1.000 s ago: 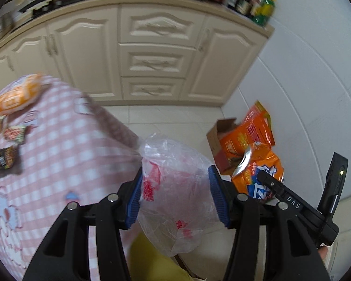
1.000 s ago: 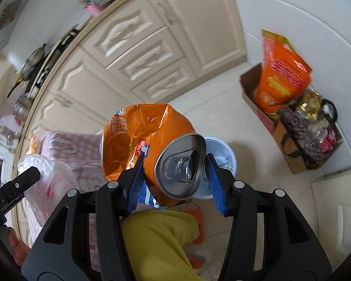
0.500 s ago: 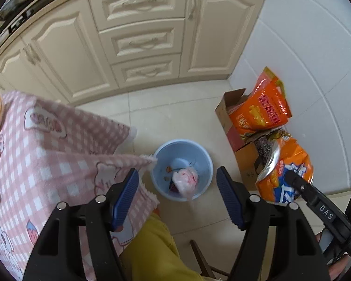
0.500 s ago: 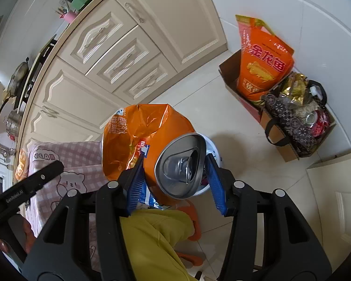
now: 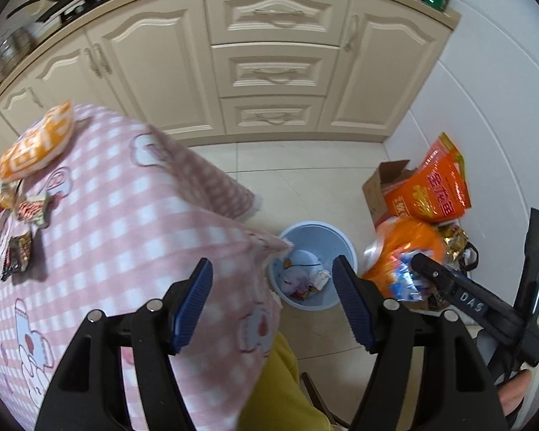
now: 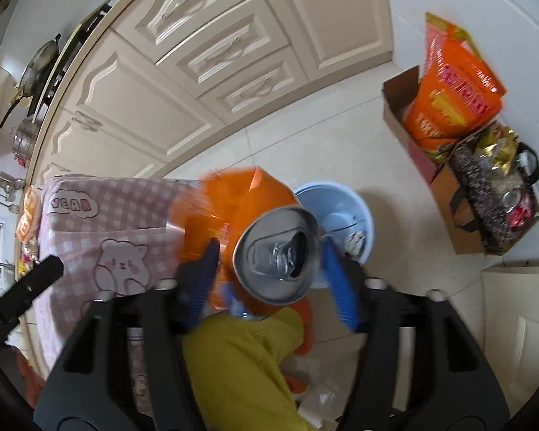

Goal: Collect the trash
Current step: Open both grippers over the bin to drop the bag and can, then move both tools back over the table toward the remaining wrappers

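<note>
My left gripper point(image 5: 270, 262) is open and empty above the corner of the pink checked table point(image 5: 125, 215). Below it on the floor stands the light blue bin point(image 5: 316, 230), with a crumpled clear plastic bag point(image 5: 294, 280) among the scraps inside. My right gripper point(image 6: 269, 242) hovers over that bin point(image 6: 341, 188). Its jaws are opening: a silver can point(image 6: 276, 251) and an orange snack bag point(image 6: 240, 201) are still between them, blurred, and the pads stand clear of them. That snack bag point(image 5: 402, 248) also shows in the left wrist view. Wrappers point(image 5: 18, 251) and an orange packet point(image 5: 36, 143) lie on the table.
A cardboard box with a big orange sack point(image 5: 431, 186) and a brown paper bag of odds and ends point(image 6: 492, 194) stand by the tiled wall. Cream cabinets point(image 5: 276, 72) line the back. The person's yellow trouser leg point(image 5: 276, 388) is under both grippers.
My left gripper let go of the clear plastic bag, which dropped into the bin, then swung back over the table corner. My right jaws have spread apart around the can and orange bag.
</note>
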`<state>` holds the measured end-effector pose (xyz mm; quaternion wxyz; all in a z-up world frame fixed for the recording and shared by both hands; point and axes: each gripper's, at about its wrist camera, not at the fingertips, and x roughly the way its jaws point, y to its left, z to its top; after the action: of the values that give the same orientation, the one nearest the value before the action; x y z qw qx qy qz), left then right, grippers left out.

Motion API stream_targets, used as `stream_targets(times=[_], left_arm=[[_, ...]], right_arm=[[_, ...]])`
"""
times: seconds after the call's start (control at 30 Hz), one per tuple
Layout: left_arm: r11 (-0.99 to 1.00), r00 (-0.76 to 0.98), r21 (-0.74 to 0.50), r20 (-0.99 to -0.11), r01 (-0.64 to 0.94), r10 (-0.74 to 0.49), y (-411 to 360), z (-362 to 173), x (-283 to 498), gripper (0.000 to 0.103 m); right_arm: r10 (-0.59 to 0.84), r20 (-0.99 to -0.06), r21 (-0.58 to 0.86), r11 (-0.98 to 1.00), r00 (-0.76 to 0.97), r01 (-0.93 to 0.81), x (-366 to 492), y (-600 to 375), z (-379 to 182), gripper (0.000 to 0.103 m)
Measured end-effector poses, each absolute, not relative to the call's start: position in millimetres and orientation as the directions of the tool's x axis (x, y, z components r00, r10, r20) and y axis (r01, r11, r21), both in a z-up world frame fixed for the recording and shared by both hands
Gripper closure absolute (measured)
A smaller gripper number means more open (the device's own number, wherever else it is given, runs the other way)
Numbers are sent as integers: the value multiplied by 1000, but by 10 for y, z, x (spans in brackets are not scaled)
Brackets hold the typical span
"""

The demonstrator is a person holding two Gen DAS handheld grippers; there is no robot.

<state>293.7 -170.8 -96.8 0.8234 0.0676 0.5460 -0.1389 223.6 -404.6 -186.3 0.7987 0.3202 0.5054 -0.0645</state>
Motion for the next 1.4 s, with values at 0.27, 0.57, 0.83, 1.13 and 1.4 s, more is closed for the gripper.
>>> stream_targets(times=[0.27,0.57,0.83,1.13,1.4], left_arm=[[942,386,-43,-905,332,-177,-1638,-934,2863,35],[939,397,-56,-896,339,-197,-1587,-854,2730,35],[938,421,-69,-881,339,-216,-1459,-723,2561,35],[941,455,-88,-858,327,-238,-1257,-529,2359,35],[955,491,-107,-839,275,-235,-925,-386,2234,35]], right_arm=[[201,-860,417,806,469,421,2270,-3922,-1784,27],[187,-854,415,807,485,420,2108,-3860,-1629,27],[172,-840,404,831,515,382,1995,-3692,-1350,27],[167,-820,398,855,548,334,1861,-3410,-1079,25],[176,-798,394,877,577,277,1809,-3088,-844,23]])
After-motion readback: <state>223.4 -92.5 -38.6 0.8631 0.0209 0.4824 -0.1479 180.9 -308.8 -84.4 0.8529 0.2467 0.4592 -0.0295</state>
